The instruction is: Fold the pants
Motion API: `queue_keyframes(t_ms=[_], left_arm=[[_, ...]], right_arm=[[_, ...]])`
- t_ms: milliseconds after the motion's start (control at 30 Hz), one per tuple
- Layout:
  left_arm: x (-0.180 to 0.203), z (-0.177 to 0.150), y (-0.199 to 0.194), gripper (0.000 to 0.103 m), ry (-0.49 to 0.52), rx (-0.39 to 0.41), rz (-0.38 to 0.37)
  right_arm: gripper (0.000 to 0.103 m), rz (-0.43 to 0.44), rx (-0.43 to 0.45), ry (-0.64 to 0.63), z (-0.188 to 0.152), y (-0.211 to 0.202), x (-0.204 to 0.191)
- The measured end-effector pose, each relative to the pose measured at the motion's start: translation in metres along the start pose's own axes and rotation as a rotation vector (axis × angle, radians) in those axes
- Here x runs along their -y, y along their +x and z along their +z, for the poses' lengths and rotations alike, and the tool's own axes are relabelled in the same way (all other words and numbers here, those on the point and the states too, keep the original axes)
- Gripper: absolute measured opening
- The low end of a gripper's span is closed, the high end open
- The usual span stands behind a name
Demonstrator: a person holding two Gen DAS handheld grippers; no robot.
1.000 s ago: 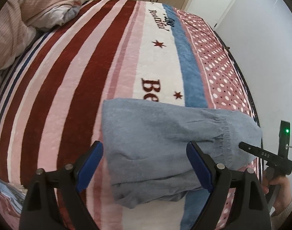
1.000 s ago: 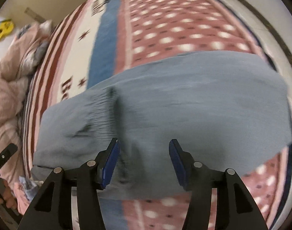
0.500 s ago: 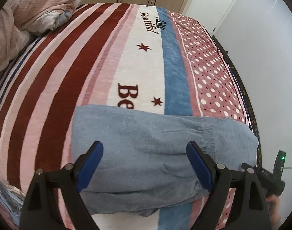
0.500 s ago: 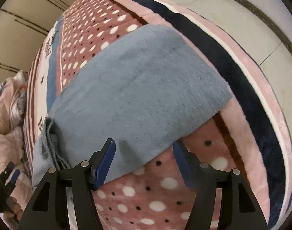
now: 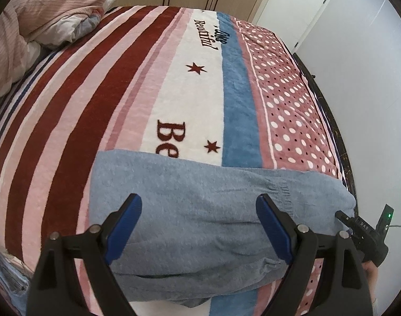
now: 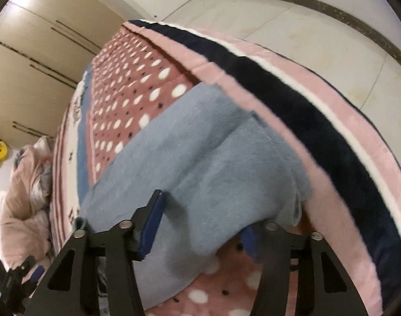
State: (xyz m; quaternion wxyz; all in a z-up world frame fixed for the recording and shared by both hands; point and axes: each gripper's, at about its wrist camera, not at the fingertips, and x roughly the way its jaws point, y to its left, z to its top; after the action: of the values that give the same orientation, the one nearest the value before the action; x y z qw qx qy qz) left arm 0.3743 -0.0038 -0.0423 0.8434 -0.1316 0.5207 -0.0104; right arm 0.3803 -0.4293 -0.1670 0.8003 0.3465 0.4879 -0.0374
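Since the earlier frame, my right gripper (image 6: 200, 226) has swung from over the middle of the pants (image 6: 195, 163) to their free end by the bed's edge, and my left gripper (image 5: 199, 226) has slid a little so the pants fill more of the space ahead of its fingers.

Left fingers (image 5: 124, 221): spread wide, nothing between them; they hover above the pants, which lie flat under and ahead of both tips. The gathered waistband (image 5: 284, 189) sits just beyond the right-hand finger.

Right fingers (image 6: 151, 226): closing. A raised fold of the pants' end lies between them; one finger is above the cloth, the other is half hidden under it. Whether the pads press the cloth yet I cannot tell; the picture is blurred there.

Pants: grey-blue, stretched across the striped and dotted blanket (image 5: 100, 100) on the bed, near its front edge. A rumpled pink quilt (image 5: 42, 15) lies far beyond the left fingers. Pale floor (image 6: 319, 39) shows past the bed beyond the right fingers.
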Motion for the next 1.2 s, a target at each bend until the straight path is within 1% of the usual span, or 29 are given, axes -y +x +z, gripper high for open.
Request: queue_keyframes(t_ms=[33, 167, 233, 300, 333, 433, 567, 733, 833, 933, 1033, 1200], left_arm=[[-0.001, 0.000, 0.000, 0.086, -0.001, 0.002, 0.002], [-0.004, 0.000, 0.000, 0.086, 0.002, 0.004, 0.011], [-0.005, 0.000, 0.000, 0.086, 0.003, 0.003, 0.016], [-0.007, 0.000, -0.002, 0.086, 0.000, 0.007, 0.015], [-0.008, -0.001, -0.003, 0.086, -0.002, 0.008, 0.015], [-0.012, -0.002, -0.006, 0.086, -0.013, 0.007, 0.008], [-0.019, -0.001, -0.012, 0.086, -0.021, 0.012, -0.005], [-0.037, 0.000, -0.026, 0.086, -0.037, 0.023, 0.005], [-0.053, -0.001, -0.035, 0.086, -0.047, 0.032, 0.016], [-0.072, -0.002, -0.046, 0.086, -0.057, 0.040, 0.024], [-0.090, -0.004, -0.056, 0.086, -0.065, 0.049, 0.033], [-0.124, -0.008, -0.071, 0.086, -0.087, 0.056, 0.049]], right_arm=[[0.040, -0.005, 0.005, 0.001, -0.001, -0.003, 0.001], [0.042, -0.072, 0.063, -0.012, -0.005, -0.014, 0.006], [0.041, -0.050, 0.066, 0.007, -0.002, -0.013, 0.009], [0.017, -0.047, 0.071, -0.001, 0.000, -0.013, 0.007], [0.005, -0.040, 0.069, -0.038, 0.002, -0.012, -0.001], [0.004, -0.034, 0.098, -0.099, 0.002, -0.021, -0.019], [0.004, -0.009, 0.128, -0.200, 0.000, -0.042, -0.055], [0.003, 0.055, 0.126, -0.280, -0.011, -0.057, -0.099], [0.003, 0.066, 0.132, -0.333, -0.021, -0.061, -0.131], [0.003, 0.107, 0.120, -0.376, -0.036, -0.059, -0.165], [0.003, 0.154, 0.086, -0.418, -0.053, -0.051, -0.199], [0.003, 0.230, -0.004, -0.518, -0.095, -0.026, -0.262]])
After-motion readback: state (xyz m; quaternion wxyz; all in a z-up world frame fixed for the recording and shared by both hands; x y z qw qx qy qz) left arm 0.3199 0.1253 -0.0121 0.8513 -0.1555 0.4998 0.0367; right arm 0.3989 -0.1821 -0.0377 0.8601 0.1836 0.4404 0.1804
